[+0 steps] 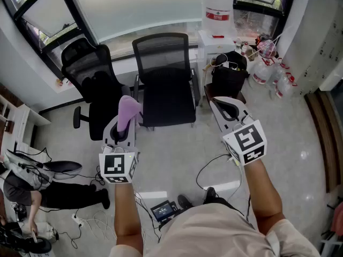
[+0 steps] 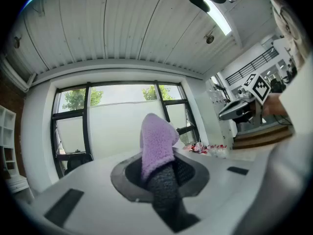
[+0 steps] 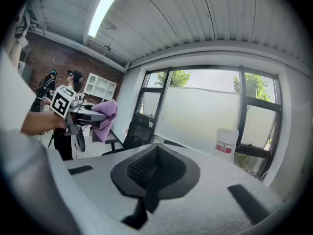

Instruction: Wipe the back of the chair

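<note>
A black mesh office chair (image 1: pixel 163 79) faces me in the middle of the room, its backrest (image 1: pixel 161 51) upright by the window. My left gripper (image 1: pixel 124 125) is held short of the chair's front left corner, shut on a purple fleece cloth (image 1: pixel 128 111) that sticks up out of the jaws. In the left gripper view the cloth (image 2: pixel 156 141) stands between the dark pads (image 2: pixel 165 190). My right gripper (image 1: pixel 228 107) is shut and empty, to the right of the chair seat. The right gripper view shows its jaws (image 3: pixel 148 174) together, with the cloth (image 3: pixel 106 115) and the chair (image 3: pixel 138 129) off to its left.
A second black office chair (image 1: pixel 91 79) stands left of the mesh one. A water dispenser (image 1: pixel 217 15), a black bag (image 1: pixel 229 71) and several bottles (image 1: pixel 270 71) crowd the back right. A person (image 1: pixel 29 189) sits at lower left. Cables (image 1: pixel 214 162) and a small device (image 1: pixel 162 210) lie on the floor.
</note>
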Action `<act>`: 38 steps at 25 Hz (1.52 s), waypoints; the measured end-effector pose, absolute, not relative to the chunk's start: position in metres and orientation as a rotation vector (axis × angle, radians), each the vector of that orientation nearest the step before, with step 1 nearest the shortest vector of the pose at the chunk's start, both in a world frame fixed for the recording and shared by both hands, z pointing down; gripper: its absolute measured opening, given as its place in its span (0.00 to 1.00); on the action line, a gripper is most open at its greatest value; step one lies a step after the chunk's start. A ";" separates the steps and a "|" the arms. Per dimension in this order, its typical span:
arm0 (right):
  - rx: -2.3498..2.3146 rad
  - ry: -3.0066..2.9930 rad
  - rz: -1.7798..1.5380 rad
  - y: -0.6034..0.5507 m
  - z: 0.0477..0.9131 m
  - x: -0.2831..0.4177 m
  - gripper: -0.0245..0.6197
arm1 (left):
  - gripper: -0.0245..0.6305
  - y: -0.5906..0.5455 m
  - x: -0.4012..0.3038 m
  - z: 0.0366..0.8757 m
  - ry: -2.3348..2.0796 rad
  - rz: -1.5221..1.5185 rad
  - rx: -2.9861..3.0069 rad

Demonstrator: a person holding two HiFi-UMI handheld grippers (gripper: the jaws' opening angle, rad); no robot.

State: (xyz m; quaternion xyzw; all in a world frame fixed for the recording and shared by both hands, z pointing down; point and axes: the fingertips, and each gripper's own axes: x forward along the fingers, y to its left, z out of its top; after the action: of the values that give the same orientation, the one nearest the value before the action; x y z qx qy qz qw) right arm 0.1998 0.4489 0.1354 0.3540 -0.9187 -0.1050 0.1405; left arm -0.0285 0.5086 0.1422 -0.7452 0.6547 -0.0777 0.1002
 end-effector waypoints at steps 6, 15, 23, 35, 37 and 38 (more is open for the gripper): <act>1.033 -2.644 -0.305 0.448 0.140 0.192 0.03 | 0.12 0.507 -0.036 0.145 1.927 -0.225 -2.210; 1.064 -2.627 -0.299 0.435 0.145 0.178 0.02 | 0.12 0.494 -0.049 0.152 1.918 -0.233 -2.232; 1.090 -2.605 -0.293 0.420 0.151 0.154 0.03 | 0.13 0.484 -0.074 0.149 1.916 -0.223 -2.234; 1.131 -2.591 -0.287 0.371 0.161 0.141 0.03 | 0.12 0.451 -0.092 0.162 1.927 -0.252 -2.250; 1.136 -2.602 -0.290 0.353 0.161 0.139 0.03 | 0.13 0.439 -0.095 0.165 1.934 -0.264 -2.244; 1.136 -2.609 -0.292 0.343 0.161 0.137 0.03 | 0.12 0.433 -0.097 0.165 1.938 -0.271 -2.238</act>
State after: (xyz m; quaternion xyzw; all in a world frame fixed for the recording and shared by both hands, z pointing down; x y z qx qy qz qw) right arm 0.1374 0.3435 0.1608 0.3932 -0.9031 -0.1011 0.1403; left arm -0.0972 0.4326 0.1654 -0.7500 0.6497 -0.0907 0.0842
